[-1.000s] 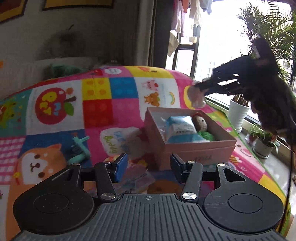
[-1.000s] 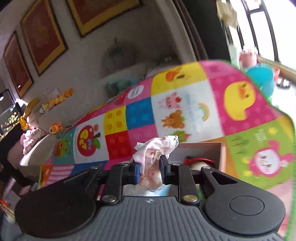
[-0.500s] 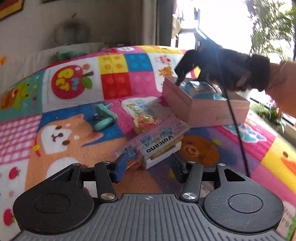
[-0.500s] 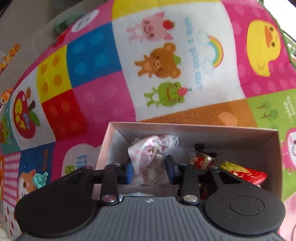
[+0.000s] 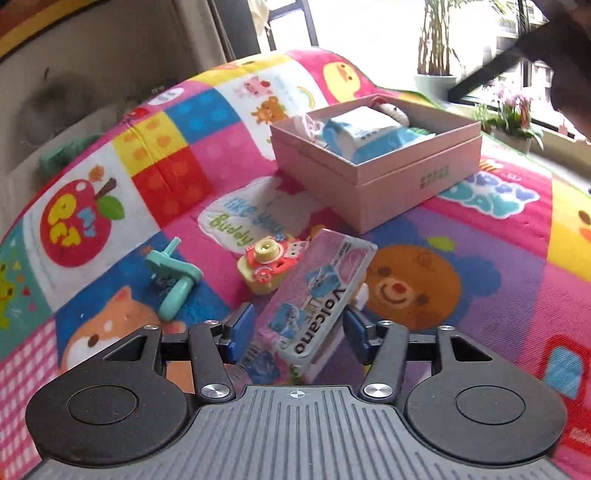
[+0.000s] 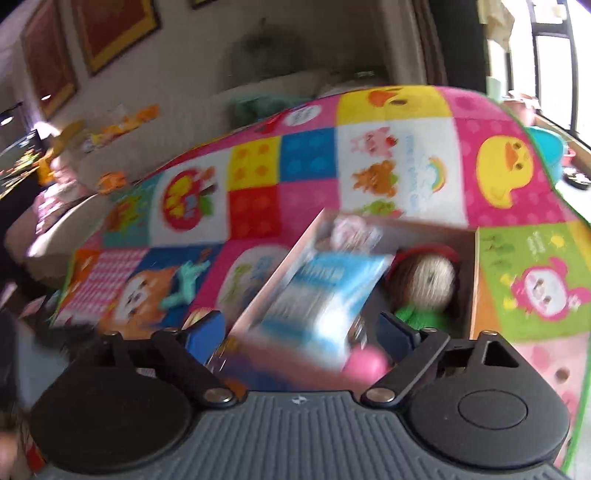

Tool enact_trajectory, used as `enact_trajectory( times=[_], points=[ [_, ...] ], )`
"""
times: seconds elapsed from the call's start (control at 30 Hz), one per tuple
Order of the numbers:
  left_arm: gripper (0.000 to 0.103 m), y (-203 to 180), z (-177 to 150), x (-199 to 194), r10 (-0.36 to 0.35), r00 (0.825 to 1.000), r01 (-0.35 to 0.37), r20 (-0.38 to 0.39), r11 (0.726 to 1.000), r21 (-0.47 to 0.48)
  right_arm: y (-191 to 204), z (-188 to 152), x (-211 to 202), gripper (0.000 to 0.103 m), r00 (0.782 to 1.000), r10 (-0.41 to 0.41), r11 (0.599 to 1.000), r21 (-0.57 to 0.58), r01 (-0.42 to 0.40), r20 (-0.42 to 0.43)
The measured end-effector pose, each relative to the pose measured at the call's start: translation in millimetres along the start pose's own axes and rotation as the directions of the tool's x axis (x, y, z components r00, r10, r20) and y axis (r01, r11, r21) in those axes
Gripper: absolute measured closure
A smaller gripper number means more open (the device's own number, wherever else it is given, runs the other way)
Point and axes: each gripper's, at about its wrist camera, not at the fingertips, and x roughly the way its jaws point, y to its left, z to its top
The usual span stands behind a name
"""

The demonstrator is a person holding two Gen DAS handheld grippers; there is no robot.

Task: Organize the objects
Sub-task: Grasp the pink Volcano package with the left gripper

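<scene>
- Patchwork cartoon play mat (image 5: 461,236), multicolour fabric squares: red apple far left, brown bear face centre, yellow duck far right.
- Beige wall (image 6: 192,92) beyond the mat's far edge, carrying gold-framed red pictures (image 6: 114,29).
- Bright window (image 5: 369,40) far right, dark frame.
- White pot with bamboo-like stalks (image 5: 436,79) on the sill; flowering potted plant (image 5: 513,118) to its right.
- Teal tub (image 6: 546,147) past the mat's far right edge, blurred.

We see a patchwork play mat (image 5: 177,155) carrying a pink box (image 5: 391,181); nearer lie a toy camera (image 5: 267,267), a Volcano pack (image 5: 317,295) and a teal toy (image 5: 173,280).
</scene>
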Motion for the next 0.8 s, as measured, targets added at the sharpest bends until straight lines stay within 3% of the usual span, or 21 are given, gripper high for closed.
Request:
enact_trajectory(
  times=[0.1,0.3,0.4,0.5,0.67,0.8],
  points=[
    [0.043,6.8,4.2,6.3,0.003,1.000,-0.004,-0.023,1.000,-0.023,9.2,-50.6,-7.0,0.012,0.999,0.012,0.999,-0.053,-0.013,-0.031],
    [0.043,33.5,14.6,20.1,-0.084,0.995,0.071,-0.053,0.974,-0.213,16.6,-110.8,5.4,0.012,0.998,0.015,0.999,-0.039,-0.017,-0.054],
    [0.043,37.2,22.1,27.4,-0.090,0.994,0.071,-0.068,0.968,-0.242,18.1,-119.7,13.8,0.012,0.999,0.000,1.000,-0.027,-0.001,-0.043],
    [0.044,38.5,30.3,35.5,-0.097,0.992,0.074,-0.078,0.964,-0.257,21.4,-128.0,15.8,0.000,1.000,0.016,1.000,-0.024,-0.016,-0.022],
    [0.044,41.0,41.6,50.7,-0.145,0.987,0.120,-0.065,0.950,-0.288,30.4,-131.2,18.9,0.000,1.000,0.010,0.997,-0.077,-0.012,-0.027],
    [0.048,48.2,46.5,56.6,-0.169,0.984,0.132,-0.062,0.911,-0.390,31.9,-132.1,19.5,0.000,1.000,0.016,0.996,-0.082,-0.018,-0.027]
  ],
)
